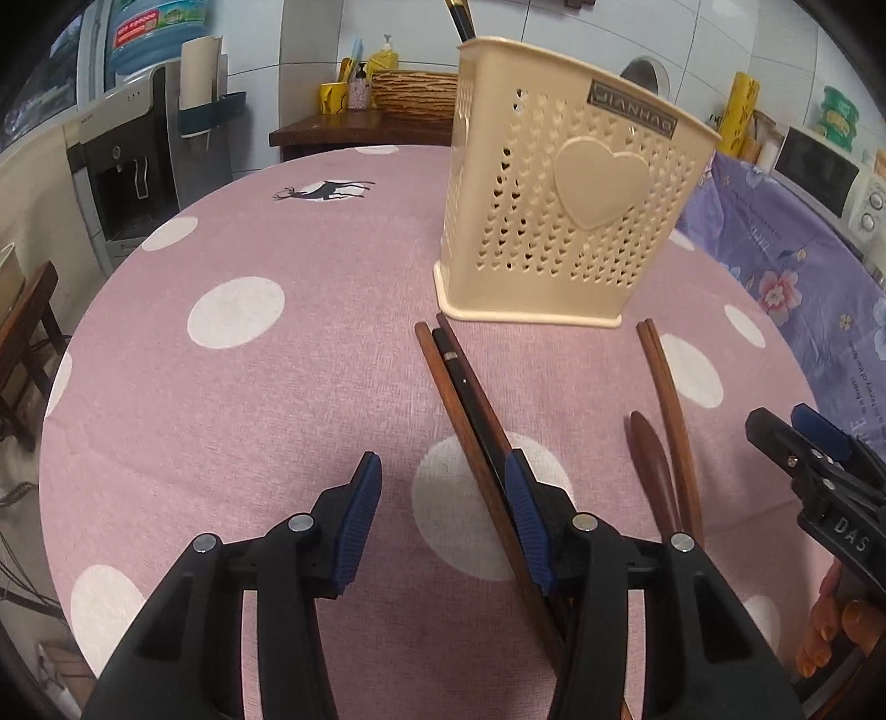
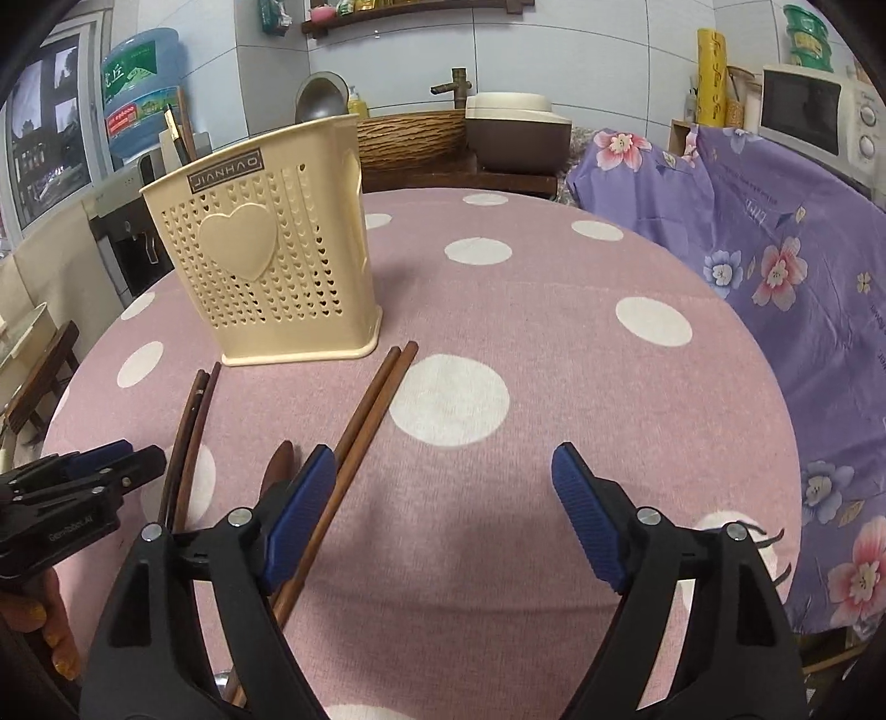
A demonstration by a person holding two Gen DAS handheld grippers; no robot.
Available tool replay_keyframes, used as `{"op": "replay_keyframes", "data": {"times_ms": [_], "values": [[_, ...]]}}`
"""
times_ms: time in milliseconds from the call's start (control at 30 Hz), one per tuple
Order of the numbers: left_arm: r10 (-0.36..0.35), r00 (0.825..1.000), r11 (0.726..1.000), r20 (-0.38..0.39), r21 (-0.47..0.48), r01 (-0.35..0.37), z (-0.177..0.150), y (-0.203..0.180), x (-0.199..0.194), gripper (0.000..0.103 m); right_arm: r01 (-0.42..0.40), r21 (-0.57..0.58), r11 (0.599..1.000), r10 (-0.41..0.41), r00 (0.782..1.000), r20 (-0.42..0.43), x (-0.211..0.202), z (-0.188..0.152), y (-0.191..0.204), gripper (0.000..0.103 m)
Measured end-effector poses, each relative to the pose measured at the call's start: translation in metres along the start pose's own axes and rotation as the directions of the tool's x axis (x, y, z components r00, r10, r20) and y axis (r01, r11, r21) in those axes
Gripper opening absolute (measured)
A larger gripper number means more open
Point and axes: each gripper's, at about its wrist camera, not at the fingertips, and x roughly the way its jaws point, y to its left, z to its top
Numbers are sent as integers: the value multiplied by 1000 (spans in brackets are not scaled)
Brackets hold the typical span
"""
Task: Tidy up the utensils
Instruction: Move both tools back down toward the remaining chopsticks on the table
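Both grippers spread, empty: left gripper, right gripper; deer print solely in left view.

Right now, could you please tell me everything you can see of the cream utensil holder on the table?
The cream utensil holder looks like moulded plastic, its walls pierced with rows of small heart-shaped holes around a raised solid heart, with a dark label reading JIANHAO near the rim. It flares upward from a lipped base and stands upright on the pink polka-dot tablecloth. A dark utensil handle sticks out of its top. The chopsticks lying in front appear close to the base without clearly touching.
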Motion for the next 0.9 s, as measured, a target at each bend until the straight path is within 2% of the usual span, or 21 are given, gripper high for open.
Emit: {"op": "replay_keyframes", "data": {"times_ms": [167,300,400,533,700,833,900], "values": [[20,1000,999,-12,26,-20,-5,-11,4,45,-11,-3,1000,11,1000,-7,0,-2,5,81],[28,1000,999,-5,29,-28,-10,-5,1,45,-4,-20,1000,4,1000,-21,1,-5,6,82],[15,1000,999,-4,-34,-15,-13,18,-7,44,13,-13,1000,-13,999,-38,3,-6,1,82],[2,1000,996,24,-89,0,-13,30,-16,44,-4,2,1000,4,999,-52,7,-3,2,82],[20,1000,997,6,-69,-20,-12,23,-8,44,-12,-26,1000,11,999,-49,6,-2,14,82],[78,997,996,3,-37,-78,-11,18,-3,44,-1,-32,999,-1,998,-60,6,-5,17,82],[82,997,996,2,-34,-82,-11,23,-4,44,9,-37,999,-11,998,-63,6,-5,15,82]]}}
